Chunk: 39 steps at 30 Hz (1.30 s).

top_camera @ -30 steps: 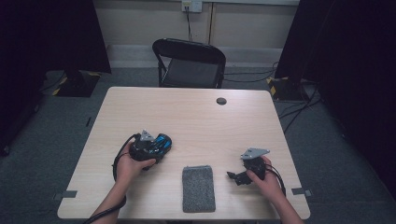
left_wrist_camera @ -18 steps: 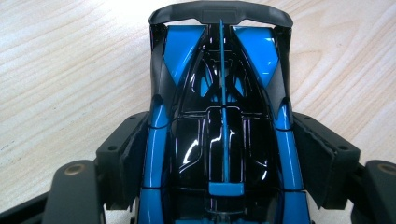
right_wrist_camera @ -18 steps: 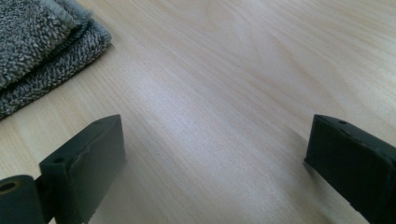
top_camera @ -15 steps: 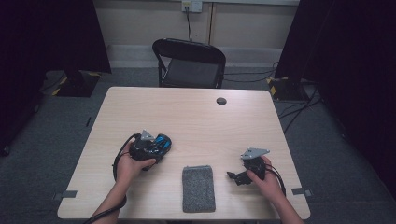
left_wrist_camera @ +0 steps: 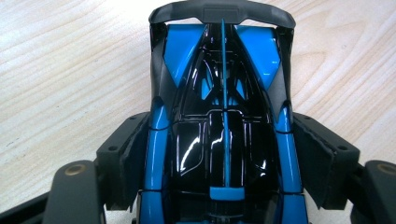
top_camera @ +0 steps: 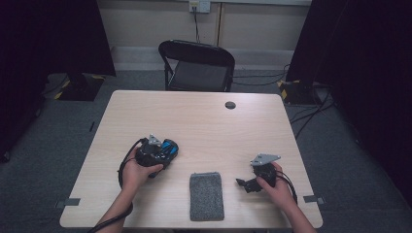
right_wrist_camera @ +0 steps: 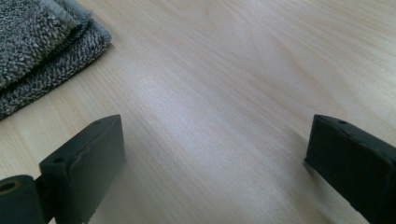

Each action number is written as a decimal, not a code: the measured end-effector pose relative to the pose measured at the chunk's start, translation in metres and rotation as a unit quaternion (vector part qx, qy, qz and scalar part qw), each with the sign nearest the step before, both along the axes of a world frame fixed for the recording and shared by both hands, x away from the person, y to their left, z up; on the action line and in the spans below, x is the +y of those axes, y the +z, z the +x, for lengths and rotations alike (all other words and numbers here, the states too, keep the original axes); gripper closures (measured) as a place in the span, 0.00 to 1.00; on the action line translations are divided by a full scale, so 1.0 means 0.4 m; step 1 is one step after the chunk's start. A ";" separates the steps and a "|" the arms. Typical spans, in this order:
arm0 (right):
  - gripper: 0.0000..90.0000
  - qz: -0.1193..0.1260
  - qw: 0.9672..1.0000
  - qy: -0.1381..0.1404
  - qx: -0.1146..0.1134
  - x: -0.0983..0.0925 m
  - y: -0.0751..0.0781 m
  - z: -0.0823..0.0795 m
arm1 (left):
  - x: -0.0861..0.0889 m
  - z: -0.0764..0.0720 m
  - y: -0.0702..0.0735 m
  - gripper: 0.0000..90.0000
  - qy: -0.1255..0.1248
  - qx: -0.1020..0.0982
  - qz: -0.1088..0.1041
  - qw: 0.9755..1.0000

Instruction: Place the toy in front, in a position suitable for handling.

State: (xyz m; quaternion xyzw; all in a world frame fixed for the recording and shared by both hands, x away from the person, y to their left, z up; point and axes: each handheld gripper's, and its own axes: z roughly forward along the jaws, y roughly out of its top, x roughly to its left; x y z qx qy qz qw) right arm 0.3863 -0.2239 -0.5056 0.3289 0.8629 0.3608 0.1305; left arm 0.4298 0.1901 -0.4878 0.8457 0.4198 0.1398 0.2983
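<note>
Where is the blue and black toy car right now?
In the high view, the toy car sits left of centre on the table, clamped between the jaws of the left gripper, up and left of the folded grey cloth.

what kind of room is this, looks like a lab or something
Probably a recording lab or studio: black curtains flank a plain wooden table, cables trail over grey carpet, and a lone folding chair faces it.

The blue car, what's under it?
The blue car sits on the wooden table, held between the left gripper's fingers. Its body covers its underside and wheels.
</note>
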 end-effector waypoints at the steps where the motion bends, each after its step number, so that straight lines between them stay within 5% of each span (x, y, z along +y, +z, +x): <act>1: 0.04 0.000 1.000 0.000 0.000 0.000 0.000 0.000 | 0.001 0.000 0.002 0.29 0.003 -0.001 -0.005 1.000; 17: 0.04 0.000 1.000 0.001 0.000 0.000 0.000 0.000 | 0.003 0.006 0.022 0.31 0.001 0.004 -0.003 1.000; 26: 0.04 0.000 1.000 0.001 0.000 0.000 0.000 0.000 | -0.007 0.017 0.020 0.31 -0.003 -0.015 -0.006 1.000; 39: 0.04 0.000 1.000 0.000 0.000 0.000 0.000 0.000 | -0.049 0.061 0.008 0.20 0.001 -0.004 -0.002 1.000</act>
